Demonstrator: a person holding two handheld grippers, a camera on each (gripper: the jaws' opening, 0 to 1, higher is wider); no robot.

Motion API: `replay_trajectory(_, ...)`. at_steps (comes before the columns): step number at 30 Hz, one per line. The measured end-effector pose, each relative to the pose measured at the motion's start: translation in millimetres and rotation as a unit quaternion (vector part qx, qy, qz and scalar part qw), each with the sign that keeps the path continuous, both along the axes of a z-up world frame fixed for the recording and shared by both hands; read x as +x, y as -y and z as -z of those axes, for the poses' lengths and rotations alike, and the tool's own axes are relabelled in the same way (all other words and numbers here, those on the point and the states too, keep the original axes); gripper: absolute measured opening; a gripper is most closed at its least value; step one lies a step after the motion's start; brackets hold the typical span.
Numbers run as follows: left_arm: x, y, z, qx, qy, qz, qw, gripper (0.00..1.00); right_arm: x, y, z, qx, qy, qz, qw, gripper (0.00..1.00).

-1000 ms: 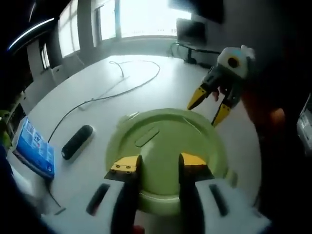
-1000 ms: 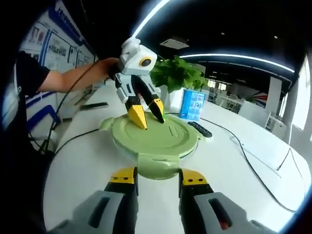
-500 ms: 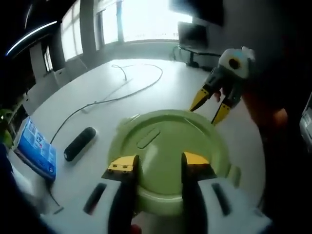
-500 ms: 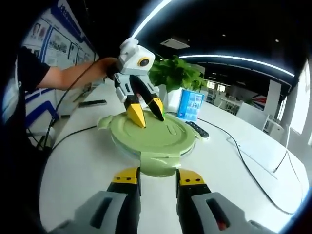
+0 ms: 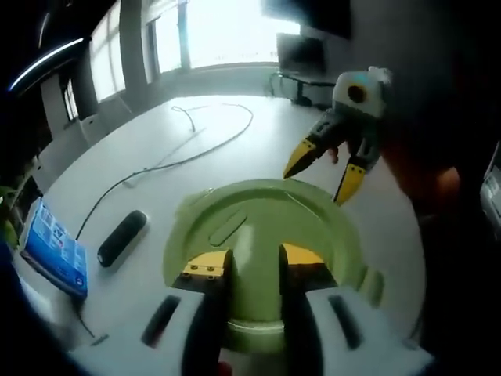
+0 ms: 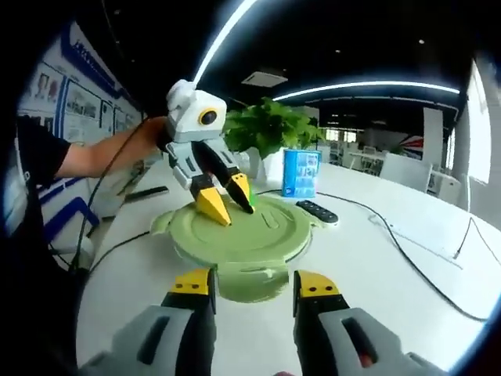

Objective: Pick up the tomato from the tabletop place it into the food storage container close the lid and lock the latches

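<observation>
A: Where's our tomato? We can't see it. The green lid (image 6: 239, 235) is on the round food storage container (image 5: 258, 333), so we judge it's inside, hidden under the lid.

B: Agreed. The container sits on the white table (image 6: 407, 290), centre of both views. In the right gripper view one latch flap (image 6: 249, 280) sticks out toward us at six o'clock, others at nine and three.

A: The container is round, so it has no real long axis. The small oblong tab (image 5: 228, 230) on the lid does; in the left gripper view it runs from about seven toward one o'clock.

B: Tongs? Our left gripper (image 5: 244, 262) is over the lid's near part, jaws spread a little, nothing between them that we can make out. Our right gripper (image 6: 255, 283) is spread too, jaws either side of the six o'clock latch, not clearly touching it.

A: The risk, we think: pressing one latch down with the lid not seated all round could tip the lid or skid the container across the smooth table. A jaw could also slip off the flap.

B: And outward: the remote (image 5: 122, 238) and blue box (image 5: 53, 249) at nine o'clock in the left gripper view, cable (image 5: 188, 153) beyond, plant (image 6: 270, 129) behind.
</observation>
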State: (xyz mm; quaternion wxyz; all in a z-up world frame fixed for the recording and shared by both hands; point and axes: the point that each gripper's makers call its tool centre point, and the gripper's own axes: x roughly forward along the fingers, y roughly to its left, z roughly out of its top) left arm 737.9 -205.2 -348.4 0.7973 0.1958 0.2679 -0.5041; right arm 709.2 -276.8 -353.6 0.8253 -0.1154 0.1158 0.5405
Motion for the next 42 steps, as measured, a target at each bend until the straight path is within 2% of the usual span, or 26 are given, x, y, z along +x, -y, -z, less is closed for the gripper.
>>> replay_trajectory(1,-0.2,-0.1,-0.1,0.001,0.000,0.001,1.0000,0.16,0.3,1.5,0.0,0.000,0.005,0.003,1.0000,0.30)
replay_trajectory(8,-3.0,-0.6,-0.2,-0.001,-0.001,0.010,0.9999,0.20,-0.6,2.1,2.7,0.005,-0.034,0.013,0.9993,0.28)
replay_trajectory(15,-11.9,-2.2,-0.1,0.000,0.000,0.019,0.9998,0.21,-15.9,1.5,2.7,-0.020,-0.027,0.002,0.9994,0.27)
replay_trajectory(17,-18.6,-2.3,-0.3,-0.001,-0.002,0.029,0.9996,0.21,-25.3,2.3,2.6,-0.029,-0.025,-0.013,0.9992,0.27)
replay_trajectory(19,-36.9,-2.0,0.1,0.004,-0.025,0.062,0.9978,0.26,-32.1,2.9,2.7,-0.036,-0.022,-0.024,0.9988,0.27)
replay_trajectory(21,-39.1,-3.5,-3.1,0.020,-0.013,0.074,0.9969,0.33,-35.0,2.5,3.1,-0.041,-0.017,-0.028,0.9986,0.27)
replay_trajectory(23,-37.1,-4.3,-4.9,0.050,0.004,0.100,0.9937,0.40,-35.1,2.4,3.0,-0.042,-0.014,-0.029,0.9986,0.27)
replay_trajectory(24,-36.4,-3.8,-4.7,0.062,0.001,0.109,0.9921,0.41,-35.1,2.3,3.1,-0.041,-0.015,-0.029,0.9986,0.27)
replay_trajectory(27,-34.6,2.1,-1.6,0.097,-0.032,0.129,0.9864,0.45,-35.0,2.0,3.4,-0.040,-0.014,-0.029,0.9986,0.28)
replay_trajectory(29,-29.6,6.4,3.7,0.116,-0.087,0.105,0.9839,0.51,-35.8,2.2,3.4,-0.038,-0.013,-0.030,0.9987,0.28)
replay_trajectory(31,-20.8,11.7,2.3,0.138,-0.079,0.124,0.9794,0.57,-35.6,2.4,2.9,-0.036,-0.013,-0.031,0.9988,0.28)
replay_trajectory(32,-24.1,9.7,0.5,0.159,-0.104,0.117,0.9749,0.56,-35.5,2.6,3.0,-0.035,-0.013,-0.031,0.9988,0.28)
replay_trajectory(33,-25.3,7.7,-0.8,0.178,-0.105,0.127,0.9701,0.57,-35.8,2.9,3.1,-0.033,-0.014,-0.032,0.9988,0.28)
replay_trajectory(35,-32.1,10.1,2.5,0.198,-0.112,0.132,0.9648,0.62,-36.0,2.8,3.0,-0.029,-0.017,-0.034,0.9989,0.28)
replay_trajectory(38,-38.5,15.6,6.1,0.210,-0.113,0.137,0.9614,0.69,-35.6,2.7,1.5,-0.033,-0.020,-0.030,0.9988,0.27)
replay_trajectory(42,-35.0,14.6,5.1,0.196,-0.116,0.127,0.9654,0.68,-37.8,3.2,0.9,-0.051,-0.019,-0.017,0.9983,0.27)
